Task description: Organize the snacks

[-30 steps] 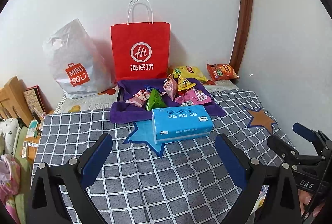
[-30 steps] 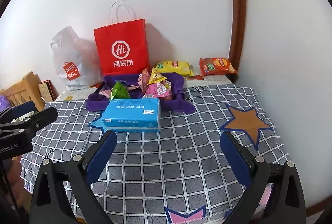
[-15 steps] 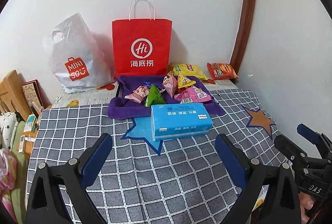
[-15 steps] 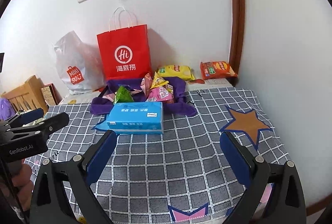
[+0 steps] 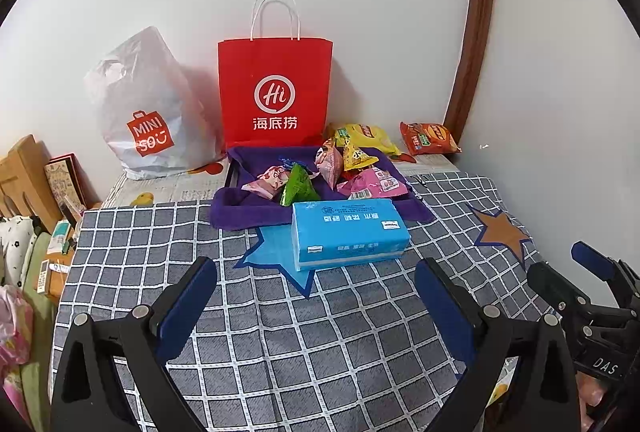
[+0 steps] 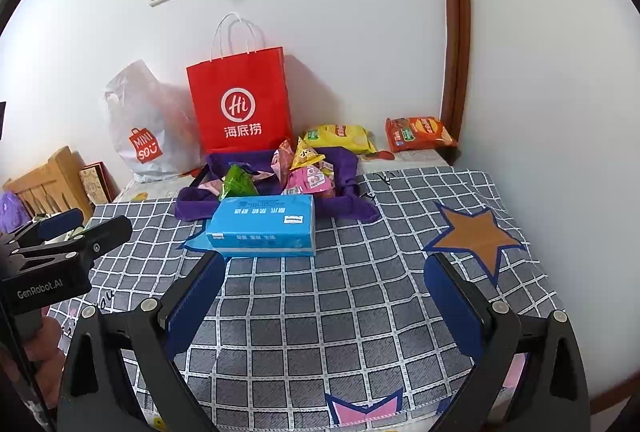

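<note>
Several small snack packets, among them a green one (image 5: pixel 297 185) and a pink one (image 5: pixel 370 183), lie in a tray lined with purple cloth (image 5: pixel 236 202) at the back of the checked table. A yellow chip bag (image 5: pixel 366 136) and an orange chip bag (image 5: pixel 429 139) lie behind it by the wall. A blue tissue pack (image 5: pixel 347 232) sits in front of the tray. My left gripper (image 5: pixel 316 298) is open and empty, short of the tissue pack. My right gripper (image 6: pixel 320 292) is open and empty, also short of it. Each gripper shows at the edge of the other's view.
A red paper bag (image 5: pixel 275 92) stands against the wall behind the tray, with a white plastic shopping bag (image 5: pixel 146 108) to its left. Wooden furniture and clutter (image 5: pixel 28 184) sit off the table's left edge. A wall closes the right side.
Both grippers have risen and drawn back slightly, so the table objects sit a little lower and farther in view. Both stay open and empty.
</note>
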The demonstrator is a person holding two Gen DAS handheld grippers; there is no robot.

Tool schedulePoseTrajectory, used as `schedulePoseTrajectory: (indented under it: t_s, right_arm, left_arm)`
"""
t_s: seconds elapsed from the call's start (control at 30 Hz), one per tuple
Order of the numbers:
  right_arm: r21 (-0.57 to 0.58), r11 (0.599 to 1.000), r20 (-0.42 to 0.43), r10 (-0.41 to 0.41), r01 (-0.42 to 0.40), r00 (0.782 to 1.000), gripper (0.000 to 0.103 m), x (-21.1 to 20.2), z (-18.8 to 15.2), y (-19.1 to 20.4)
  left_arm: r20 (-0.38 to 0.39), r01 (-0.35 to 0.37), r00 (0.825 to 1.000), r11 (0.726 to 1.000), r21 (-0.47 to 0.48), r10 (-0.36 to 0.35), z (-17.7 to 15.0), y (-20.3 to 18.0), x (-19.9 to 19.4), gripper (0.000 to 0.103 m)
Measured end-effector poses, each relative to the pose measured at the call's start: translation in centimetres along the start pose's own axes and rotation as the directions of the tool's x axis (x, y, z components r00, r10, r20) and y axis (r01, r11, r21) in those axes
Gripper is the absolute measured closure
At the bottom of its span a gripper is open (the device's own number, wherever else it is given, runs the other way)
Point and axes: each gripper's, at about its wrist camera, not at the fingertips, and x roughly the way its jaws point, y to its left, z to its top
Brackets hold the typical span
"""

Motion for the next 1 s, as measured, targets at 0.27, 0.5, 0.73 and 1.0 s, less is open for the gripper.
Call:
schedulePoseTrajectory:
  t_s: [0.27,0.5,0.73,1.0]
  right_arm:
    - [0.011,1.0,0.0,0.007,-0.007,1.0,0.004,-0.07,-0.14,-0.18]
    - [0.017,1.0,0.005,0.011,-0.011,1.0,0.004,-0.35,-0.08,-0.2]
    - [0.017,1.0,0.008,0.012,-0.012,1.0,0.004,-0.48,-0.11,-0.16]
    - [0.018,1.0,0.013,0.014,-0.014,1.0,0.004,-0.72,-0.05,-0.13]
  left_arm:
    - [0.0,0.004,1.0,1.0,0.002,-0.004,-0.01,-0.07,-0.18,0.003]
    - [-0.002,0.009,1.0,1.0,-0.001,-0.009,0.09,-0.05,-0.13,0.003]
    - [-0.002,0.009,1.0,1.0,-0.001,-0.009,0.03,-0.19,-0.22,0.003]
    - [-0.001,0.012,1.0,1.0,0.001,-0.012,0.08,-0.24,-0.24,0.003]
